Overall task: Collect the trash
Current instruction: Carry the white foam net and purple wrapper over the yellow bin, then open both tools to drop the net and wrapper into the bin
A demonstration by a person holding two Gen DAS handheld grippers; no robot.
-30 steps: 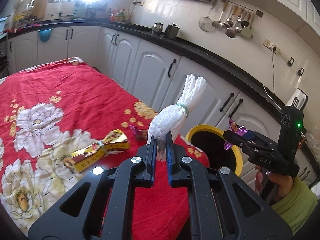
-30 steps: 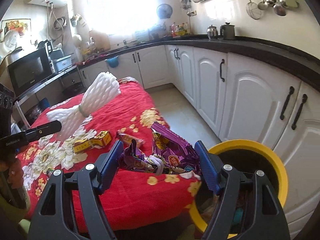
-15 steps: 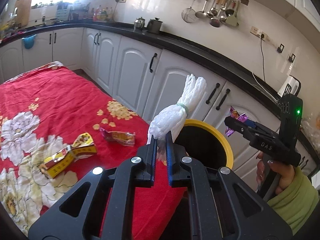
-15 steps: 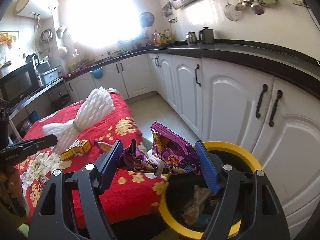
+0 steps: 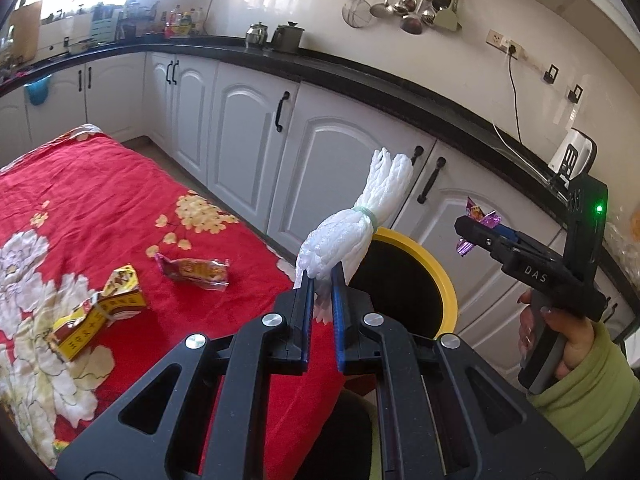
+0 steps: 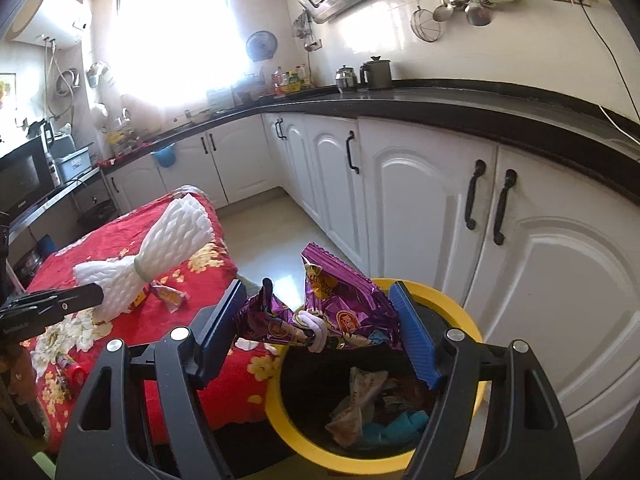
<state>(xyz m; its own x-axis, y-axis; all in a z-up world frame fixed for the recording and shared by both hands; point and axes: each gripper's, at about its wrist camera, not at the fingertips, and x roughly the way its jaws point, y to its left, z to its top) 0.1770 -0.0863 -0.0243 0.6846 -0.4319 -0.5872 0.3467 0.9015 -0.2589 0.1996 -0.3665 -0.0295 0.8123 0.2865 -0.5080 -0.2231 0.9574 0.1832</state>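
Right tongs [image 6: 318, 320], marked "DAS": clamped on purple wrapper [image 6: 344, 312] above yellow-rimmed bin [image 6: 304, 446]. Left tongs [image 5: 320, 280]: pinching white foam net [image 5: 352, 228].

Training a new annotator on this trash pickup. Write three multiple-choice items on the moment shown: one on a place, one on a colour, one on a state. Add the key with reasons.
1. Where is the purple snack bag?
A. flat on the red cloth
B. between the right tongs, above the bin's opening
C. on the counter

2. What colour is the rim of the trash bin?
A. yellow
B. green
C. white

3. What state are the left tongs in?
A. wide open and empty
B. shut on the white foam netting
C. shut on a spoon

Key:
1 B, the right wrist view shows the bag between the blue pads with the bin's black inside below it.
2 A, a yellow ring borders the bin in both views.
3 B, the left wrist view shows the blue pads pinching the netting's lower end.
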